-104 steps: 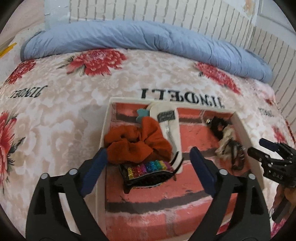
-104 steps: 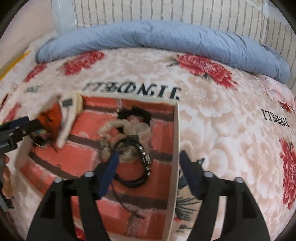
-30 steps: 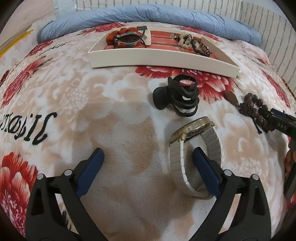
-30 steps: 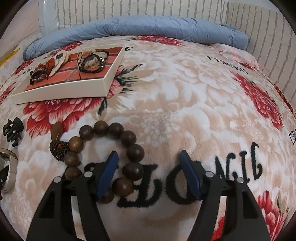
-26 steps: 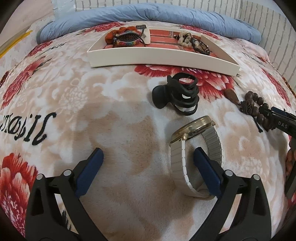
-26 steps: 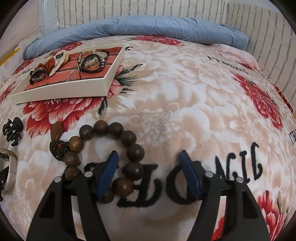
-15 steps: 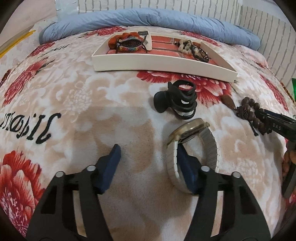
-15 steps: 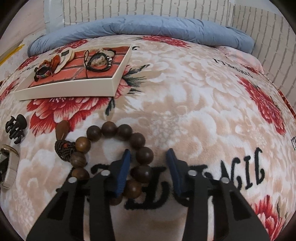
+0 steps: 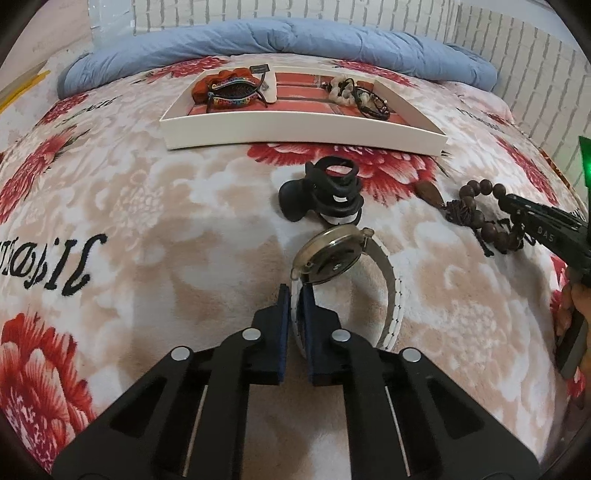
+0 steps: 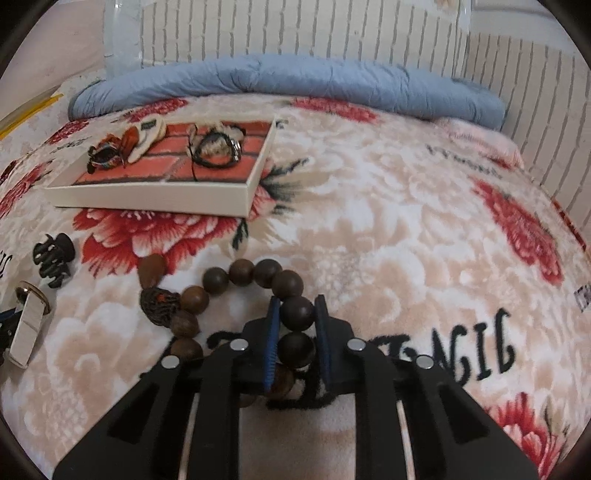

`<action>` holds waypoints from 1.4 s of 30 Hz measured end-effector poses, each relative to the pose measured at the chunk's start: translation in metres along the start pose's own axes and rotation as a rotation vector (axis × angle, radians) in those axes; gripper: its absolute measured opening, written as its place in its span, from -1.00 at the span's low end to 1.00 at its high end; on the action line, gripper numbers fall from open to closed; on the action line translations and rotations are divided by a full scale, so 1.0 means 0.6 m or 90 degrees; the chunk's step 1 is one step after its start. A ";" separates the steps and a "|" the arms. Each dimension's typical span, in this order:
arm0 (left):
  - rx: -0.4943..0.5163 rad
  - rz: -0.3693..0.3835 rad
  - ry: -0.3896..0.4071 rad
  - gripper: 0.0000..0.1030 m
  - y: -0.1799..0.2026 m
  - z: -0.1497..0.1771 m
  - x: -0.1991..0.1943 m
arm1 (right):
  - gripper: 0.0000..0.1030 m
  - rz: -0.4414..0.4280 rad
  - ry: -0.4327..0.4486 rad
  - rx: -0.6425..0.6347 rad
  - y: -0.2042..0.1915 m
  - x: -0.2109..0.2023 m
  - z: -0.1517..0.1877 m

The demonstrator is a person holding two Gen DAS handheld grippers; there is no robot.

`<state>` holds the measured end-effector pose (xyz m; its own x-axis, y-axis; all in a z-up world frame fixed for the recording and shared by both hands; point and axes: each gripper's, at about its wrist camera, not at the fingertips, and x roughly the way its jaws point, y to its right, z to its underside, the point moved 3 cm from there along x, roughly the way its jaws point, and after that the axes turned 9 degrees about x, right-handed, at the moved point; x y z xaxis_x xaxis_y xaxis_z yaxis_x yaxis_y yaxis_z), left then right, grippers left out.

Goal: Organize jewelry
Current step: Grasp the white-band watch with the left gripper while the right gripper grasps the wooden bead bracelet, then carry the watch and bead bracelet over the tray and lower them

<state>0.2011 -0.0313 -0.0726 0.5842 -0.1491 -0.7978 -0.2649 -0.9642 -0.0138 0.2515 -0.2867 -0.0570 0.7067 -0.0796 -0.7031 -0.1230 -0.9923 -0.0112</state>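
Observation:
My left gripper [image 9: 295, 293] is shut on the white strap of a gold-cased watch [image 9: 334, 253] that lies on the floral blanket; the watch also shows in the right wrist view [image 10: 27, 317]. My right gripper [image 10: 297, 306] is shut on a dark bead of the brown wooden bead bracelet [image 10: 236, 291], which also shows in the left wrist view [image 9: 480, 214]. A black claw hair clip [image 9: 325, 192] lies just beyond the watch. The white tray [image 9: 295, 129] with a brick-pattern floor holds an orange scrunchie, a colourful hair clip and bracelets.
A blue duvet [image 9: 280, 40] lies rolled along the far side of the bed. A white panelled wall [image 10: 295, 29] stands behind and to the right. The floral blanket [image 10: 406, 221] covers the whole bed.
Both grippers have closed: the left onto the watch strap, the right onto the bead bracelet. Earlier both were over the tray, then moved back to the near blanket.

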 end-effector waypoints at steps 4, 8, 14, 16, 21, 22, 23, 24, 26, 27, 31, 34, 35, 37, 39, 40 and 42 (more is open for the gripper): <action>0.002 0.004 0.009 -0.96 0.000 0.000 -0.008 | -0.63 0.000 0.020 -0.012 -0.008 -0.023 -0.005; 0.009 -0.006 0.018 -0.96 0.000 -0.002 -0.022 | -0.63 -0.008 0.033 -0.009 -0.012 -0.044 -0.012; 0.014 -0.031 0.032 -0.96 -0.012 -0.011 -0.046 | -0.63 -0.009 0.053 -0.022 -0.034 -0.071 -0.032; 0.014 -0.040 0.038 -0.96 -0.021 -0.019 -0.055 | -0.63 -0.004 0.064 -0.032 -0.043 -0.081 -0.042; 0.017 -0.062 0.059 -0.96 -0.044 -0.050 -0.075 | -0.63 -0.003 0.084 -0.042 -0.058 -0.095 -0.073; 0.018 -0.069 0.064 -0.96 -0.047 -0.057 -0.078 | -0.63 -0.003 0.089 -0.042 -0.059 -0.097 -0.081; 0.020 -0.075 0.069 -0.96 -0.052 -0.065 -0.081 | -0.63 -0.004 0.095 -0.040 -0.061 -0.099 -0.090; 0.021 -0.080 0.074 -0.96 -0.057 -0.075 -0.083 | -0.63 -0.006 0.100 -0.040 -0.062 -0.100 -0.100; 0.023 -0.091 0.087 -0.96 -0.068 -0.099 -0.087 | -0.63 -0.008 0.110 -0.040 -0.067 -0.101 -0.116; 0.022 -0.096 0.092 -0.96 -0.075 -0.112 -0.087 | -0.63 -0.012 0.116 -0.038 -0.070 -0.100 -0.128; 0.018 -0.112 0.107 -0.96 -0.094 -0.159 -0.081 | -0.63 -0.025 0.138 -0.037 -0.091 -0.092 -0.169; 0.016 -0.122 0.120 -0.96 -0.109 -0.197 -0.072 | -0.63 -0.028 0.157 -0.039 -0.106 -0.082 -0.197; 0.015 -0.125 0.126 -0.96 -0.115 -0.212 -0.068 | -0.63 -0.029 0.164 -0.037 -0.111 -0.079 -0.207; 0.010 -0.126 0.137 -0.96 -0.124 -0.237 -0.060 | -0.63 -0.038 0.179 -0.029 -0.121 -0.070 -0.226; 0.005 -0.130 0.149 -0.96 -0.135 -0.264 -0.048 | -0.63 -0.045 0.190 -0.025 -0.129 -0.061 -0.237; 0.004 -0.132 0.153 -0.96 -0.139 -0.274 -0.042 | -0.63 -0.052 0.196 -0.023 -0.136 -0.054 -0.243; 0.003 -0.138 0.164 -0.95 -0.148 -0.294 -0.026 | -0.63 -0.067 0.199 -0.020 -0.147 -0.038 -0.249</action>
<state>0.3511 0.0181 0.0476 0.8016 0.0077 -0.5978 -0.1173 -0.9784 -0.1700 0.3504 -0.2117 0.0663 0.8945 0.0027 -0.4472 -0.0201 -0.9987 -0.0463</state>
